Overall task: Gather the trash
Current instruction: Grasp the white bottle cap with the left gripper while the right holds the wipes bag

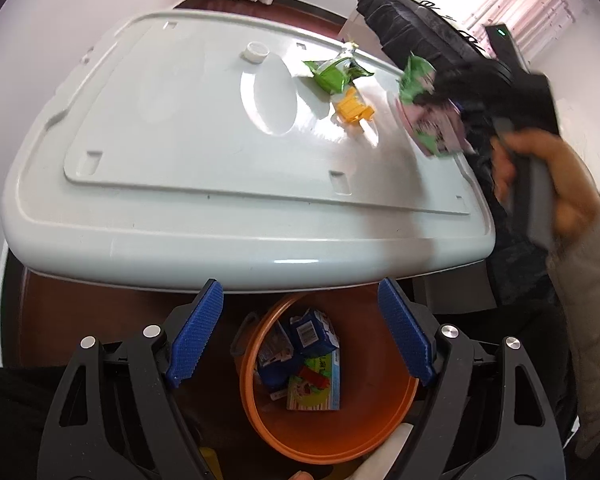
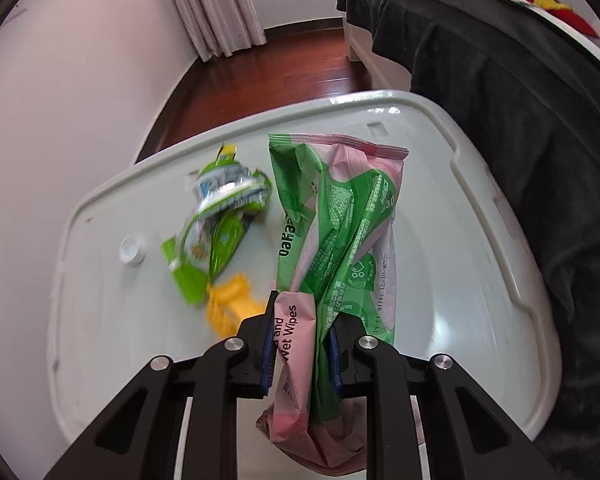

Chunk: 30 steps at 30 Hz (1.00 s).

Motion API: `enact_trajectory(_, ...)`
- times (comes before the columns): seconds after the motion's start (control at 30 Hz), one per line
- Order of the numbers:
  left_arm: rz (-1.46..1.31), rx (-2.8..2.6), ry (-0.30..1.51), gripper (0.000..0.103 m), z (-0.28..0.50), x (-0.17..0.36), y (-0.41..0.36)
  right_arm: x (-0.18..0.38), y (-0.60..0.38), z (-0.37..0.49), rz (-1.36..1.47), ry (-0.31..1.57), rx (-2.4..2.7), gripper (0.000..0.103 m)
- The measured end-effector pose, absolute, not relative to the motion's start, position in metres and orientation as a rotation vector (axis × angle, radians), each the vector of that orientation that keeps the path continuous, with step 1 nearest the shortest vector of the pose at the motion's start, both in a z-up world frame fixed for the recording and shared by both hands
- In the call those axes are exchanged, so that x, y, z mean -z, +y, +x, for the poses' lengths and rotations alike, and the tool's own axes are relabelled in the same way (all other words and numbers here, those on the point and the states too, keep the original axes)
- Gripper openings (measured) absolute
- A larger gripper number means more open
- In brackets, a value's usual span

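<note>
My right gripper (image 2: 302, 340) is shut on a pink and green wet wipes packet (image 2: 340, 216), held above the white lid (image 2: 440, 280); the packet also shows in the left wrist view (image 1: 428, 120). A crumpled green wrapper (image 2: 216, 220), a yellow wrapper (image 2: 232, 308) and a white bottle cap (image 2: 133, 250) lie on the lid. My left gripper (image 1: 300, 332) is open and empty above an orange bucket (image 1: 340, 436) that holds blue cartons and other packets.
The white lid (image 1: 180, 208) covers a large bin on a dark wooden floor (image 2: 280, 80). A bed with a black cover (image 2: 520, 120) stands on the right. A white wall (image 2: 60, 80) is on the left.
</note>
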<state>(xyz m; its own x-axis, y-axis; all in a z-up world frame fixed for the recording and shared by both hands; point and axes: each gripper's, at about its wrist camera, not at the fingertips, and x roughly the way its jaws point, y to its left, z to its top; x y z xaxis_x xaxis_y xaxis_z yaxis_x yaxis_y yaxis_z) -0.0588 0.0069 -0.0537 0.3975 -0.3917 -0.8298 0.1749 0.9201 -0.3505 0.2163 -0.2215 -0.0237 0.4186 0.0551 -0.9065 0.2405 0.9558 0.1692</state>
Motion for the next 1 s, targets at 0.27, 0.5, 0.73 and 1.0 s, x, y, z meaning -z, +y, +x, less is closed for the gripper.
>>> enact_trajectory(0.27,-0.15,0.371,1.082,0.078,-0.032,0.036,-0.011,0.014,-0.229,0.138,0.309,1.135,0.021,0.02)
enact_trajectory(0.5,-0.107,0.352,1.063,0.078,0.047,0.021,-0.018,0.006,-0.22,0.084,0.289,1.091,-0.043,0.021)
enact_trajectory(0.73,-0.121,0.29,1.053,0.078,0.145,0.019,-0.022,0.015,-0.227,0.08,0.333,1.092,-0.068,0.021)
enact_trajectory(1.0,-0.134,0.236,1.159,0.078,0.216,0.052,-0.026,0.016,-0.249,0.08,0.353,1.045,-0.06,0.021)
